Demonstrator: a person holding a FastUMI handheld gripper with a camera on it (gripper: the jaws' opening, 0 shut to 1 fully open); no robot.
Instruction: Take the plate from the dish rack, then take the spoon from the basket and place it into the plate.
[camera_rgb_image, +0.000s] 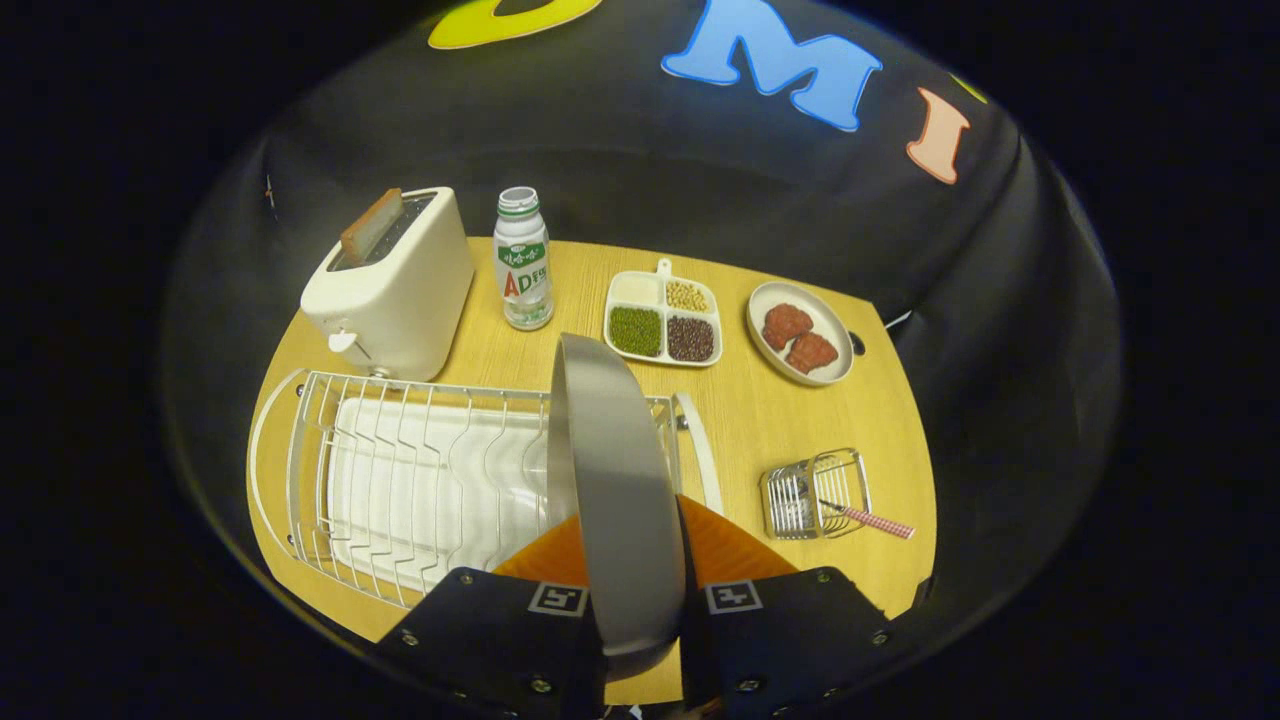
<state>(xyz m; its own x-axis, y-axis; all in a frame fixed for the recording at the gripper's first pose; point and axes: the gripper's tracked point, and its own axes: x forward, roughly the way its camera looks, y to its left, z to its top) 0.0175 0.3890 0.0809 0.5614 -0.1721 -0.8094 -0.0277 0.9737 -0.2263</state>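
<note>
Grey plate (615, 480) clamped between claw (632, 545) fingers

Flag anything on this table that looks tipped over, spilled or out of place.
The small wire basket lies tipped on its side beside the dish rack, and the checked-handled spoon pokes out onto the table. Nothing looks spilled. The gripper holds the plate on edge, jaws pressed on either face.

wooden table (740, 420), dish rack (400, 470), toaster (395, 290), basket (815, 492)
</note>
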